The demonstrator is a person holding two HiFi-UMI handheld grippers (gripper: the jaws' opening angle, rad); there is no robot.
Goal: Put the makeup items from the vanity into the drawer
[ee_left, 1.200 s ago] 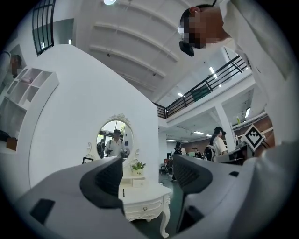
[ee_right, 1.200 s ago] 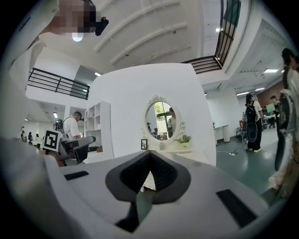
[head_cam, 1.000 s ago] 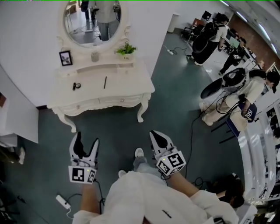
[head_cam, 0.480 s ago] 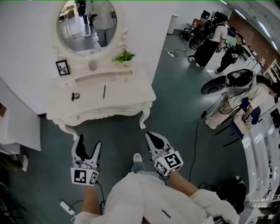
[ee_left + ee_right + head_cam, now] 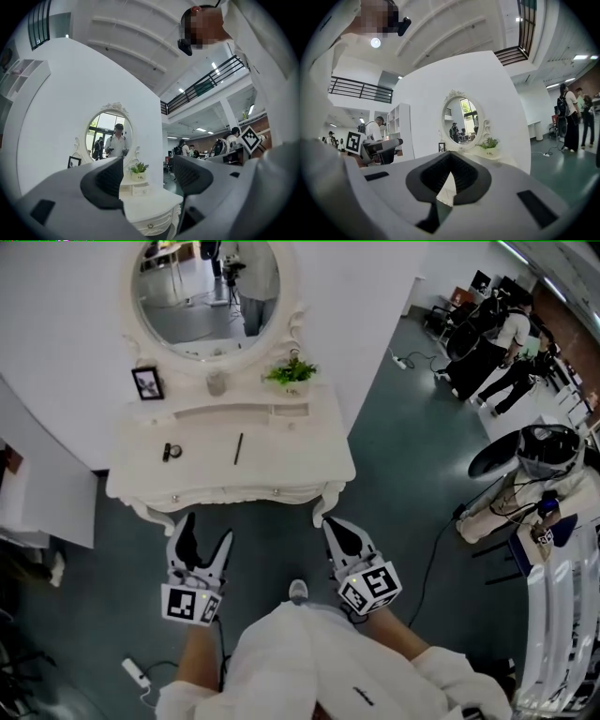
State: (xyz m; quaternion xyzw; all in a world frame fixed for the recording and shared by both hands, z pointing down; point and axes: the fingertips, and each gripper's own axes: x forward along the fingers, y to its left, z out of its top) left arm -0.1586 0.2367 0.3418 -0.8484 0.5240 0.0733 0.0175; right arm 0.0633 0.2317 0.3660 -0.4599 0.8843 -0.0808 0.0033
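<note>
Currently, both grippers are held low in front of the white vanity, tips aimed at its front edge.

Left gripper: jaws are spread apart, and nothing is held between them; only the vanity top is seen through the gap in the left gripper view.
Right gripper: jaws are pressed together at the tips and nothing is gripped.

Task items, both lying on the vanity top and well apart from the grippers:
- small round dark makeup item, left of centre;
- slim dark stick, near centre, lying roughly front to back.

The drawer fronts are seen shut, flush under the curved front edge.

Clearance: a narrow strip of dark green floor is noted between the gripper tips and the vanity edge. The vanity is backed against a white wall beneath an oval mirror. Open floor is seen to the right of the vanity. A power strip lies on the floor at lower left.

At the back of the top are a picture frame, a small cup and a potted plant.

Writing: print is visible on the plant pot but is too small to be read. Black-and-white square markers are carried on each gripper cube.
</note>
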